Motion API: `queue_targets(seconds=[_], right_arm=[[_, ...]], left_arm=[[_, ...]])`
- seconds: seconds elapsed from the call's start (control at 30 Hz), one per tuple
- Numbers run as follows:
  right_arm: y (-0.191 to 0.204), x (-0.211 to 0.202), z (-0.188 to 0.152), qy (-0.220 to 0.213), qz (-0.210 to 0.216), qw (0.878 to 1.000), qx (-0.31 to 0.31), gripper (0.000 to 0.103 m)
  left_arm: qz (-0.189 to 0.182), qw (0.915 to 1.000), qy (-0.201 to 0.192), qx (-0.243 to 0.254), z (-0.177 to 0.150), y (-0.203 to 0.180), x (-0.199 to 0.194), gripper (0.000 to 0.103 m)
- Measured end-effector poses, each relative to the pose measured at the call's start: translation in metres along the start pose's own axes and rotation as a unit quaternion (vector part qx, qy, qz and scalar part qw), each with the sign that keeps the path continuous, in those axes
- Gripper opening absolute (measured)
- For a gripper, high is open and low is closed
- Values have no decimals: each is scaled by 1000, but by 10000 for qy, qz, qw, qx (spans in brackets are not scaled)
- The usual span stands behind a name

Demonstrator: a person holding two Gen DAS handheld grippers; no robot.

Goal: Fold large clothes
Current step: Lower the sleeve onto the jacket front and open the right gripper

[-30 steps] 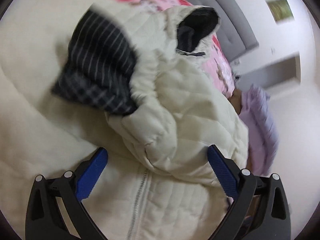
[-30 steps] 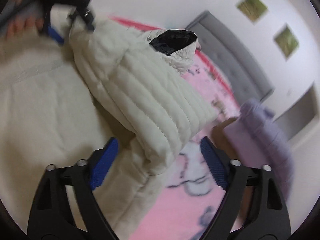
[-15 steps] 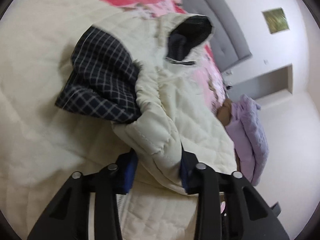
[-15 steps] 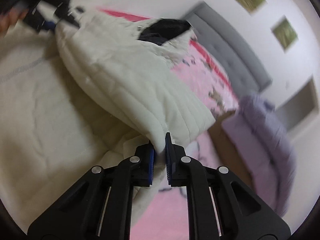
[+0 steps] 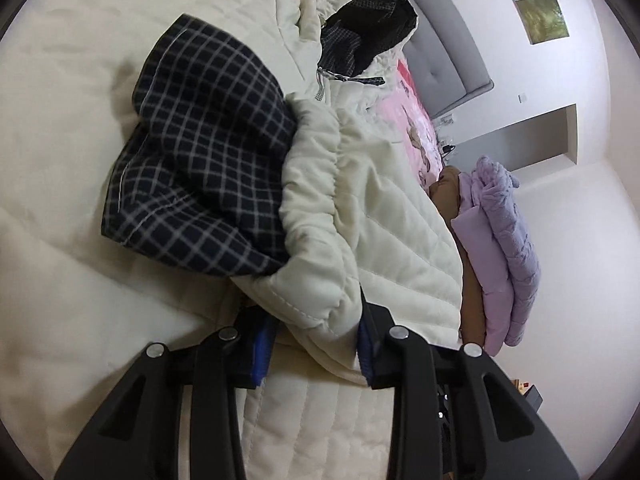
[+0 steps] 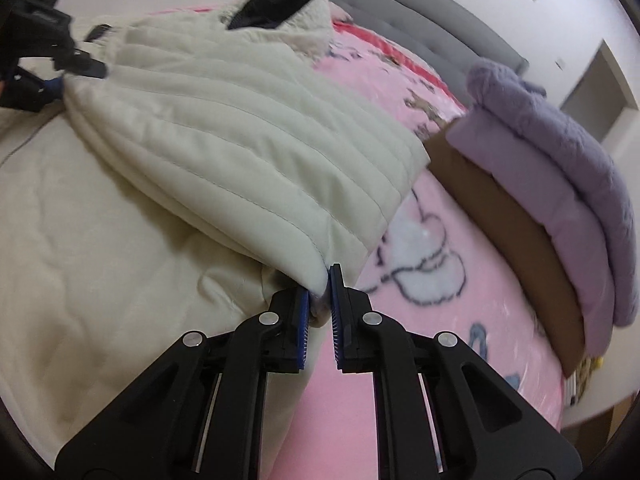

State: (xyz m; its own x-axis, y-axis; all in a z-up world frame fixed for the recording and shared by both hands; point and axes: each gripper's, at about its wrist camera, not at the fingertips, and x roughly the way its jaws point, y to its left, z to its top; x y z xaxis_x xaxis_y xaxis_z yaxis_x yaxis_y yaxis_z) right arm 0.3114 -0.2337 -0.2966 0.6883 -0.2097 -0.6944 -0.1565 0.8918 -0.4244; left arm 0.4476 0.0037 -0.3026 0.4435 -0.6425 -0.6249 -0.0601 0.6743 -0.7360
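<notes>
Cream quilted jacket (image 5: pixel 384 208) lies on a bed, over a pink printed blanket (image 6: pixel 420 248) and a cream quilted spread (image 5: pixel 60 160). Part of the jacket is turned back, so its dark checked lining (image 5: pixel 200 168) shows; the hood (image 5: pixel 372 12) points toward the grey headboard (image 5: pixel 452 64).

Left gripper (image 5: pixel 312 344): jaws clenched on a thick bunched edge of the jacket, near the front zip. The padding fills the gap, which is why the jaws stand partly apart yet grip.

Right gripper (image 6: pixel 319 300): jaws pinched nearly together on a thin corner of the jacket's hem, at the side nearest the pink blanket. From the right wrist view the left gripper (image 6: pixel 44 56) shows at the far end of the same edge.

Judgement: the two grips sit at opposite ends of one edge so the panel can be lifted taut and carried over as a single fold. Holding corners rather than the middle should keep the bulky padding from sagging.

A stack of folded clothes (image 6: pixel 560 184), lilac over brown, sits near the bed's edge, well apart from the jacket, probably finished pieces kept clear of the working area.

Writing: none legible. A small tab at the collar (image 5: pixel 370 80) may be a label, too small to read. Blanket print is cartoon outline only; two framed pictures on the wall are blurred.
</notes>
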Motion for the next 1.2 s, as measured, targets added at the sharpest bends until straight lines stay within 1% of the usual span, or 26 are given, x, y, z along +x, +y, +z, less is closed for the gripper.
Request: queue_targets(seconds=[0.1, 0.17, 0.2, 0.23, 0.27, 0.3, 0.33, 0.37, 0.43, 0.47, 0.53, 0.6, 0.63, 0.67, 0.7, 0.77, 0.8, 0.87, 0.9, 0.97, 1.0, 1.03, 1.1, 1.13, 1.17, 1.2], right_arm=[[-9, 4, -2, -31, -160, 9996, 250, 8], [-25, -10, -1, -350, -229, 9968, 674, 8], [-30, -17, 0, -429, -205, 9959, 774, 8], [-34, -19, 1, -428, -154, 9958, 800, 8], [-39, -18, 2, -441, -143, 9956, 814, 8], [-43, -12, 0, -333, -91, 9958, 845, 8], [-45, -7, -1, -231, -36, 9958, 889, 8], [-48, 3, -6, -28, 103, 9949, 1000, 8], [-52, 12, -14, 175, 322, 9906, 1317, 8], [-56, 18, -19, 280, 467, 9864, 1554, 8], [-55, 21, -23, 324, 534, 9826, 1748, 8], [-54, 19, -23, 308, 544, 9825, 1755, 9], [-55, 15, -22, 252, 633, 9821, 1759, 11], [-60, 9, -23, 178, 802, 9791, 1859, 15], [-66, 1, -25, 86, 994, 9746, 2007, 21], [-78, -16, -32, -143, 1334, 9655, 2234, 26], [-83, -25, -36, -279, 1509, 9604, 2327, 27], [-89, -38, -41, -457, 1638, 9554, 2416, 32], [-92, -47, -43, -606, 1702, 9536, 2408, 33], [-96, -58, -42, -832, 1694, 9519, 2416, 36], [-98, -64, -39, -1033, 1744, 9479, 2456, 40], [-98, -65, -33, -1118, 1743, 9465, 2474, 42], [-99, -60, -17, -1127, 1662, 9484, 2453, 50], [-97, -49, 1, -1049, 1611, 9511, 2418, 52], [-97, -40, 13, -1007, 1682, 9512, 2385, 52], [-96, -28, 28, -940, 1734, 9514, 2366, 52]], left_arm=[[67, 9999, -42, 120, -2, -9, 4, 34], [9, 9996, -123, 248, -3, -20, -1, 33], [-51, 9993, -183, 328, -3, -24, -4, 33], [-60, 9986, -285, 437, -4, -29, -8, 33], [-99, 9983, -305, 489, -4, -32, -9, 33], [-133, 9985, -274, 453, -3, -33, -7, 34], [-102, 9990, -210, 388, -4, -33, -2, 34], [-25, 9996, -113, 272, -5, -31, 6, 33], [40, 9999, 10, 137, -10, -24, 16, 33], [69, 9999, 28, 113, -12, -21, 20, 33], [146, 9997, -15, 189, -14, -20, 25, 34], [203, 9994, -64, 271, -14, -22, 24, 34], [195, 9993, -93, 293, -14, -24, 22, 35], [198, 9990, -143, 367, -14, -26, 17, 37], [228, 9986, -196, 439, -14, -31, 15, 39], [437, 9957, -400, 714, -15, -33, 0, 47], [535, 9932, -499, 902, -16, -35, -9, 50], [743, 9889, -677, 1095, -18, -33, -25, 72], [829, 9867, -773, 1169, -19, -32, -33, 74], [807, 9840, -895, 1313, -19, -29, -48, 75], [844, 9812, -1011, 1411, -19, -30, -57, 75], [845, 9791, -1119, 1472, -18, -32, -62, 75], [689, 9747, -1284, 1693, -19, -41, -70, 75], [534, 9740, -1198, 1849, -18, -50, -66, 75], [440, 9742, -1108, 1915, -17, -56, -61, 75], [291, 9757, -901, 1976, -15, -64, -50, 75]])
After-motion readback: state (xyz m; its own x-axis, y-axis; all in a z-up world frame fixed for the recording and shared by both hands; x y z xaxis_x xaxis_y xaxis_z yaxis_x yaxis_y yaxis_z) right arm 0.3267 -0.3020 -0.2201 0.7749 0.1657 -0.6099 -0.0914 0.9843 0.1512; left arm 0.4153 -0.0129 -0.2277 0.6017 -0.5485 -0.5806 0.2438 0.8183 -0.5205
